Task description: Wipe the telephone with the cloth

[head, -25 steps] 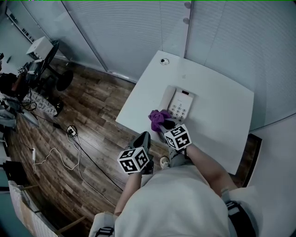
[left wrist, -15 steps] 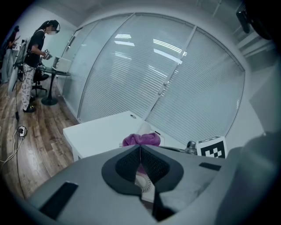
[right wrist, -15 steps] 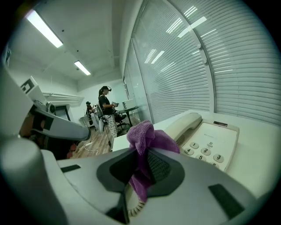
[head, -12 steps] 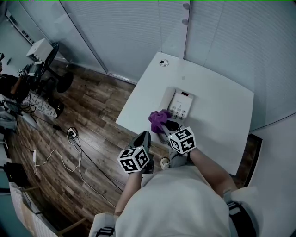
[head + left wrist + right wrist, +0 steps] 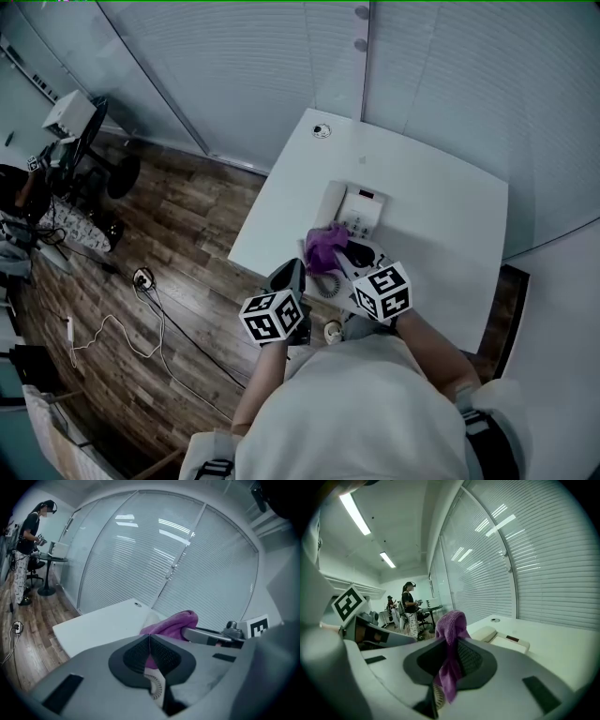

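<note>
1. The white table (image 5: 450, 206) carries the telephone close to its left edge, above the wooden floor
2. The telephone (image 5: 361, 208) lies flat on the table, and nothing holds it in place
3. The right gripper (image 5: 452, 641) is clamped on the cloth, and only a narrow fold sits between the jaws
4. The left gripper (image 5: 150, 639) has its jaws pressed together on nothing and hangs near the front table edge
5. The purple cloth (image 5: 449, 620) is bunched at the near left side of the telephone; from the head view I cannot be sure it touches it
6. Risk: hard rubbing may pull the thin fold out of the jaws, or push the free telephone towards the edge, because the left gripper does not brace it
</note>
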`<action>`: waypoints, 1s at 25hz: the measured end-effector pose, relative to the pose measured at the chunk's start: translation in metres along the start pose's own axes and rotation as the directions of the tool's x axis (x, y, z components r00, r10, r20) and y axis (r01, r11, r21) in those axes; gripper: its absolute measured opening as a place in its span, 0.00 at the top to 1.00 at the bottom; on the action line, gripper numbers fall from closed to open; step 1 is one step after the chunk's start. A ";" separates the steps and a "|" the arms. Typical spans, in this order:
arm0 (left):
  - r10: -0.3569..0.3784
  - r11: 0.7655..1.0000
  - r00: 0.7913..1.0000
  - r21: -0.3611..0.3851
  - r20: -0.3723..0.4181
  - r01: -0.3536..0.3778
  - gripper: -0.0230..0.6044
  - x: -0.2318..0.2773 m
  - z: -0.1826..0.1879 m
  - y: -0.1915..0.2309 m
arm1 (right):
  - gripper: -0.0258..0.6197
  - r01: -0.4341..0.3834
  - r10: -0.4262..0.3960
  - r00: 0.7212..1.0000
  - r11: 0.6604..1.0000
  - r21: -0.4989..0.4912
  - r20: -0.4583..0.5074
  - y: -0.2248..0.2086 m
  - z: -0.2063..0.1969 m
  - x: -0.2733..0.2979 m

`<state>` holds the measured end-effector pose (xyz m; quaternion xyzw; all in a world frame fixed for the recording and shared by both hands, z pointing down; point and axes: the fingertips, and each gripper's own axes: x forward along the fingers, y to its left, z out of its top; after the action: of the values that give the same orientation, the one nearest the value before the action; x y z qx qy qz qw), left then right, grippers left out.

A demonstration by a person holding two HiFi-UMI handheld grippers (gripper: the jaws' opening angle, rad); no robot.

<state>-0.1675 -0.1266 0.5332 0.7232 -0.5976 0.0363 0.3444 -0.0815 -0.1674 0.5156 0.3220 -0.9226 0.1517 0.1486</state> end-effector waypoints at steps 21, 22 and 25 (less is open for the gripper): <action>-0.068 0.982 0.990 0.168 -0.122 0.088 0.91 0.091 0.015 -0.021 | 0.86 0.215 -0.214 0.972 0.977 -0.003 0.093 -0.066 0.033 -0.049; -0.074 0.980 0.989 0.175 -0.132 0.096 0.83 0.096 0.014 -0.023 | 0.86 0.212 -0.212 0.973 0.977 0.006 0.092 -0.067 0.034 -0.049; -0.064 0.970 0.986 0.223 -0.157 0.098 0.64 0.110 0.013 -0.026 | 0.86 0.210 -0.212 0.974 0.977 0.030 0.086 -0.073 0.042 -0.051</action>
<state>-0.1179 -0.2247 0.5623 0.7773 -0.5319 0.1447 0.3033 -0.0040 -0.2095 0.4723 0.4259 -0.8873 0.1304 0.1195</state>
